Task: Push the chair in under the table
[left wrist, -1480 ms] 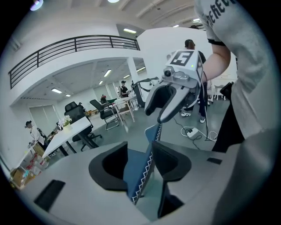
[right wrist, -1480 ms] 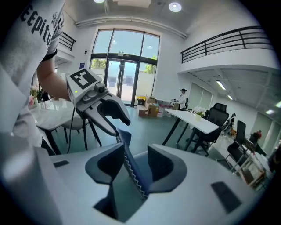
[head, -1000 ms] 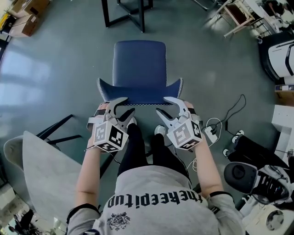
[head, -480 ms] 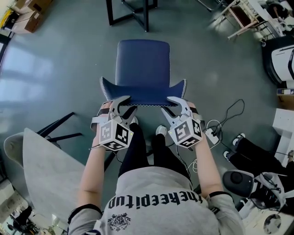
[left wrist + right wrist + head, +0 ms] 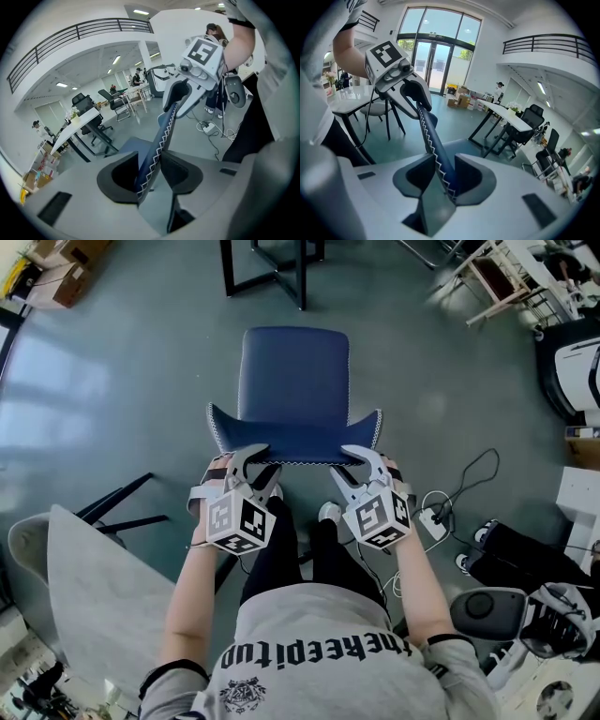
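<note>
Left tongs (image 5: 262, 457) and right tongs (image 5: 339, 459), just closing, clamp the blue upholstered chair (image 5: 295, 381) by its backrest. Push under the black-legged surface (image 5: 303, 277) not yet made.

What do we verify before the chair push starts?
1. Left hand-held gripper on the backrest: ok. Its jaws have just been closing, and the stitched top edge is pinched between them.
2. Right hand-held gripper on the backrest: ok. Its jaws have also just been closing onto the same edge.
3. Grips balanced: ok, one near each end of the top edge.
4. Floor between the seat and the black table legs: ok, bare.
5. Chair squared to the table: cannot tell, only the legs show in the head view.
6. Cables: ok, off to the right of the path.
</note>
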Tool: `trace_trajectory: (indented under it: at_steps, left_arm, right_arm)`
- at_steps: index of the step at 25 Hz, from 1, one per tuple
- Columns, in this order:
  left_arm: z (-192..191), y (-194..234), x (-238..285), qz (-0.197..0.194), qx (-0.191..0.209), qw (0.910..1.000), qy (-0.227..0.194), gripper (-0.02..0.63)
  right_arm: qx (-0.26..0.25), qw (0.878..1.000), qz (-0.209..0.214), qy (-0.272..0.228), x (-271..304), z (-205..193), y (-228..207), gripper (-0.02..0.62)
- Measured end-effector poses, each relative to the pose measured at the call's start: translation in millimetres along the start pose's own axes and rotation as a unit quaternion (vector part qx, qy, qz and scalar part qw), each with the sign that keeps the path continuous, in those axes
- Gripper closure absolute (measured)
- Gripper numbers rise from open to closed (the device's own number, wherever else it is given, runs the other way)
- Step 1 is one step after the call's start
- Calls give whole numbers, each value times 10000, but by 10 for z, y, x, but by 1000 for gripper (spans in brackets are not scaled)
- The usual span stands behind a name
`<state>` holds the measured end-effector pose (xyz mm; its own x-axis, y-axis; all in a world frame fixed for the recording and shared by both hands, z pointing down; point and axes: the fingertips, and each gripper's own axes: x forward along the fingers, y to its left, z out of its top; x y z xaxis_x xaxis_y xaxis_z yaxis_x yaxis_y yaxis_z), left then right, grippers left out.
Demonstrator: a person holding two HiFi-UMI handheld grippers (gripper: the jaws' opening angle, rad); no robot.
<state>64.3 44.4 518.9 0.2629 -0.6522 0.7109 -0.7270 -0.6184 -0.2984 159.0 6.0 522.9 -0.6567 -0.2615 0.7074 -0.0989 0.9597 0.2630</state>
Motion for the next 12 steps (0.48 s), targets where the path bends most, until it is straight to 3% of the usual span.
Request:
trace_trajectory:
  at_steps: [12]
  left_arm:
    - [-84, 229, 13, 34, -144, 9999, 39, 454]
  right_arm:
    - [-28, 9998, -150, -115, 162, 158, -105, 459]
